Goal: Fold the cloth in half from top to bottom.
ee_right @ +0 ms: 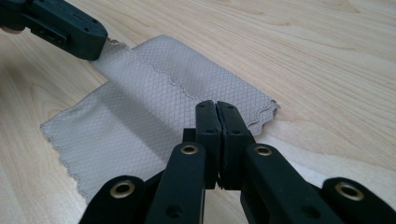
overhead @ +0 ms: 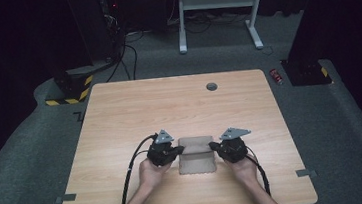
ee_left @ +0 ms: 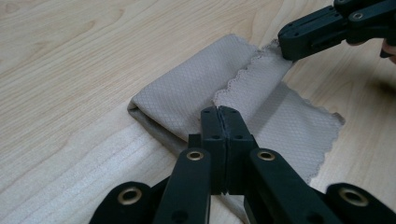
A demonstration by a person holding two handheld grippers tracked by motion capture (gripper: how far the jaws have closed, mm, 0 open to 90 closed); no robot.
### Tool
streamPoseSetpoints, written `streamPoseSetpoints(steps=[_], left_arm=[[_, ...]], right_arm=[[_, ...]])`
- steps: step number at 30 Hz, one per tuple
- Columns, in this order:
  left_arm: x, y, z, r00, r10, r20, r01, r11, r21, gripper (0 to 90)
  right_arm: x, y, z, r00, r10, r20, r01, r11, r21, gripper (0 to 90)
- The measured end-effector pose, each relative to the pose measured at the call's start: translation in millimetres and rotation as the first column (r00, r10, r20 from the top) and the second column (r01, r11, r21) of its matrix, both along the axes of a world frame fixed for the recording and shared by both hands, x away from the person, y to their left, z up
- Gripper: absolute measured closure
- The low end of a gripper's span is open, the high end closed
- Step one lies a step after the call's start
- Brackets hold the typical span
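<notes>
A beige cloth (overhead: 197, 160) with scalloped edges lies on the wooden table (overhead: 169, 108), near the front middle. Its far part is folded over toward me, and the flap's wavy edge (ee_left: 243, 77) runs across the cloth. My left gripper (overhead: 180, 150) is at the cloth's left side, its jaws shut on the flap's edge (ee_left: 219, 114). My right gripper (overhead: 213, 145) is at the right side, jaws likewise shut on that edge (ee_right: 217, 109). Each gripper view shows the other gripper pinching the far end of the flap: the right gripper (ee_left: 292, 46), the left gripper (ee_right: 95, 46).
A grey grommet (overhead: 211, 86) sits in the table's far side. Tape marks (overhead: 66, 198) (overhead: 306, 173) lie near the front corners. On the floor beyond are a red can (overhead: 277, 76), a white desk frame (overhead: 217, 8) and a yellow-black striped base (overhead: 70, 95).
</notes>
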State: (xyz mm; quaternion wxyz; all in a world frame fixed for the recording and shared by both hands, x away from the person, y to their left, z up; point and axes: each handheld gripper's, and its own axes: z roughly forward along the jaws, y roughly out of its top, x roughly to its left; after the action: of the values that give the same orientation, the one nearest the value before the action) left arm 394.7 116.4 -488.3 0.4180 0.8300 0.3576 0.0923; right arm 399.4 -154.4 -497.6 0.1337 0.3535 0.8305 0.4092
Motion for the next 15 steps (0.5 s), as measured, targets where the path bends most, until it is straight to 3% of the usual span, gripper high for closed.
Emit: streamPoseSetpoints(steps=[6, 10, 15], left_arm=[[-2.6, 1.0, -0.8, 1.0, 0.001, 0.005, -0.001, 1.0, 0.006, 89.4], [-5.3, -0.1, -6.4, 0.9999, -0.011, 0.004, 0.011, 0.9993, 0.036, 89.4], [-9.3, 0.8, -6.5, 1.0, -0.006, 0.002, 0.006, 0.9999, 0.015, 89.4]], right_arm=[[-5.0, -0.2, 0.7, 1.0, 0.007, -0.002, -0.007, 1.0, 0.009, 88.3], [-5.9, 0.6, -1.4, 0.9999, 0.017, -0.002, -0.017, 1.0, 0.002, 88.3], [-8.7, 0.5, -5.1, 0.9998, 0.018, -0.012, -0.018, 1.0, 0.003, 88.3]])
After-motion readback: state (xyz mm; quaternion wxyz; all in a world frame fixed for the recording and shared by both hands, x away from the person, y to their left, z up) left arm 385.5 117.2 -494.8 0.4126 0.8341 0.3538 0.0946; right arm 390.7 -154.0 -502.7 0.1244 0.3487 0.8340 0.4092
